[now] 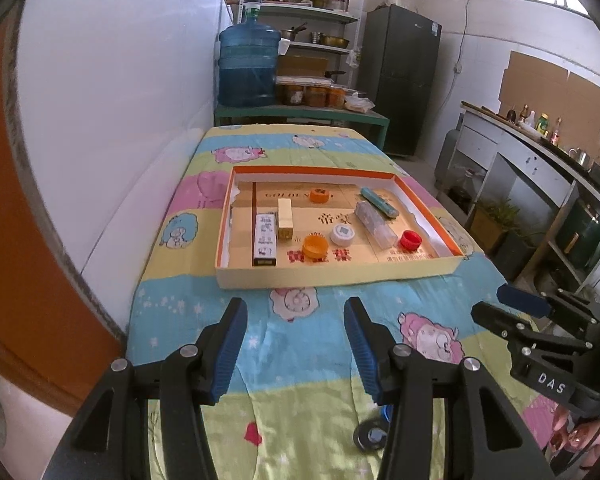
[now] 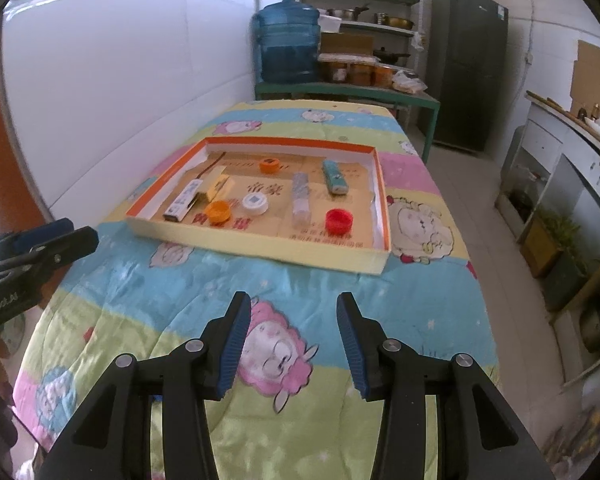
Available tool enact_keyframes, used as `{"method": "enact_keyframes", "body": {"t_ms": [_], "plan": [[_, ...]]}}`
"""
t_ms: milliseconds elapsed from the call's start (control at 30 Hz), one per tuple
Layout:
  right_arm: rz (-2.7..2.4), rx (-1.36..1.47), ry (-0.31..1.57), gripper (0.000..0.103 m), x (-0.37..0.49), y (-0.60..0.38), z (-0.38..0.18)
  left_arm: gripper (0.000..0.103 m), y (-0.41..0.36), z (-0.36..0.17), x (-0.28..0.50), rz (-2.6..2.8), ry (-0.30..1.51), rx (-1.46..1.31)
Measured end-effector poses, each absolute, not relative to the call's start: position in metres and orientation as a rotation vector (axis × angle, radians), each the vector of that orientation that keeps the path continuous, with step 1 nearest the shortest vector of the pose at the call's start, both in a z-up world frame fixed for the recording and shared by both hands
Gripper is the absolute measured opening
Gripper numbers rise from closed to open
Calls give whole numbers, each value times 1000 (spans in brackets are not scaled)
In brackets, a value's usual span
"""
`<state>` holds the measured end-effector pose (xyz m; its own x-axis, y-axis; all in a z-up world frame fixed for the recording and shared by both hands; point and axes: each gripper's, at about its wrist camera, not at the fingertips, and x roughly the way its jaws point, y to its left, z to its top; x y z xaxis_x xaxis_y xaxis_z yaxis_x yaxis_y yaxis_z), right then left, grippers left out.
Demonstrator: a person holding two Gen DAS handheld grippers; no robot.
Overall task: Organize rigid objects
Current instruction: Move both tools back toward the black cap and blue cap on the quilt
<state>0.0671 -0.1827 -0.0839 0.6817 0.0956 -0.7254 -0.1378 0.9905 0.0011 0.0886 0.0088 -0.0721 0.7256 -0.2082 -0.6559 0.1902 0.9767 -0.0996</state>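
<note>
Both claws, left gripper (image 1: 296, 344) and right gripper (image 2: 290, 344), hung released near the shallow orange-rimmed cardboard tray (image 1: 332, 274); inside lay two orange plastic caps (image 1: 315, 246), one red cap (image 1: 410, 239), with bare floor between them.

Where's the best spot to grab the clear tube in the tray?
Probably the middle of the clear tube, from above, right claw fingers across its narrow width. It lies flat, lengthwise away from the camera, with free space on both long sides.
</note>
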Motion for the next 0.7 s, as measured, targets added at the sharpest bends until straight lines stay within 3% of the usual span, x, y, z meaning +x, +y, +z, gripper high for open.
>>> {"method": "enact_keyframes", "body": {"t_ms": [700], "plan": [[251, -112, 887, 46, 12, -141, -132, 50, 14, -104, 40, -231, 760, -59]]}}
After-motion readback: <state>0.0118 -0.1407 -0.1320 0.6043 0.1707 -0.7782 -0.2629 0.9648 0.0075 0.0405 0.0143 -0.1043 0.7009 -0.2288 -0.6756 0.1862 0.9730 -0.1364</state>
